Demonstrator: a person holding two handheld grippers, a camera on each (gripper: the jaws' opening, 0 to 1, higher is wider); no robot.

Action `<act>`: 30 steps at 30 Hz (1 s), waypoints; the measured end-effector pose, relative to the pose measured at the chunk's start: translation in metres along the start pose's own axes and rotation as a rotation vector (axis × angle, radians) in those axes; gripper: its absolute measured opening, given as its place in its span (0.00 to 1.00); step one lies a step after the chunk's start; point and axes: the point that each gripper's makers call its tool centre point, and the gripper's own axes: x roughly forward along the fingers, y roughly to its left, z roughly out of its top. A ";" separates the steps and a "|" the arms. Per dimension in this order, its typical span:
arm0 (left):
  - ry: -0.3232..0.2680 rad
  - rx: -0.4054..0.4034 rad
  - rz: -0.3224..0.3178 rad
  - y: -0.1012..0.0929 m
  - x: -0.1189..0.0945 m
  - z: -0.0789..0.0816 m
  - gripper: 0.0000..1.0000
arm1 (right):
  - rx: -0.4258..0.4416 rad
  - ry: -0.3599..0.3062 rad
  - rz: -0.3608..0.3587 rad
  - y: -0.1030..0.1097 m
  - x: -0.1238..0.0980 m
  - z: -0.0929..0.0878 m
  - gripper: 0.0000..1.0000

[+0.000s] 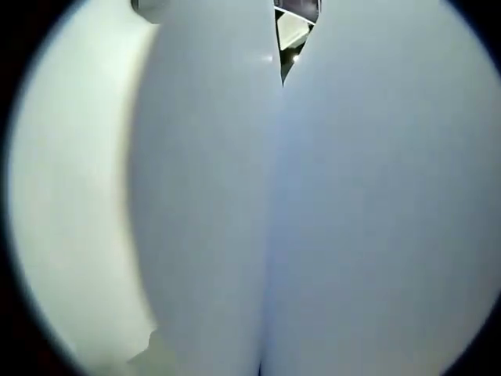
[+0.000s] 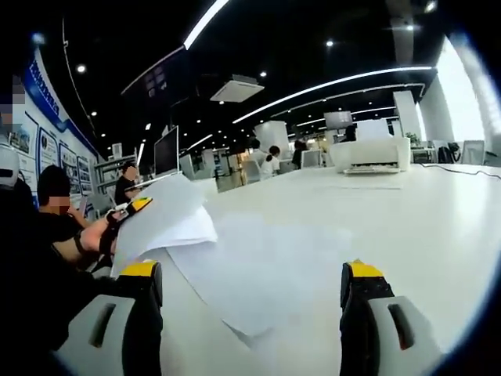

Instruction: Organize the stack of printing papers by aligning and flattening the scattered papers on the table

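White printing papers (image 1: 352, 219) press right up against the left gripper view, two sheets meeting along a seam down the middle. In the right gripper view, the other gripper (image 2: 135, 207) comes in from the left in a person's hand, its yellow tip closed on a lifted bundle of sheets (image 2: 166, 218). More sheets (image 2: 258, 266) lie flat and spread on the white table (image 2: 423, 219). My right gripper (image 2: 250, 270) hovers just over these flat sheets, its yellow-tipped jaws wide apart with nothing held between them.
A white printer (image 2: 374, 154) stands at the table's far end. A monitor (image 2: 166, 150) and seated people (image 2: 270, 163) are further back. A person in dark clothes (image 2: 47, 227) is close on the left. A cable (image 2: 462, 168) lies at the far right.
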 end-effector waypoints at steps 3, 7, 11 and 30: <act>0.001 -0.001 -0.001 0.000 0.000 0.000 0.06 | 0.013 -0.010 -0.044 -0.010 -0.007 0.000 0.90; 0.000 0.000 -0.001 -0.001 0.000 -0.001 0.06 | 0.004 0.003 -0.087 -0.019 -0.010 -0.002 0.90; 0.000 0.000 0.000 0.000 0.000 0.000 0.06 | 0.001 -0.001 -0.093 -0.020 -0.011 -0.002 0.90; -0.001 0.002 0.003 0.001 0.000 0.001 0.06 | -0.018 0.046 -0.139 -0.035 -0.004 -0.008 0.90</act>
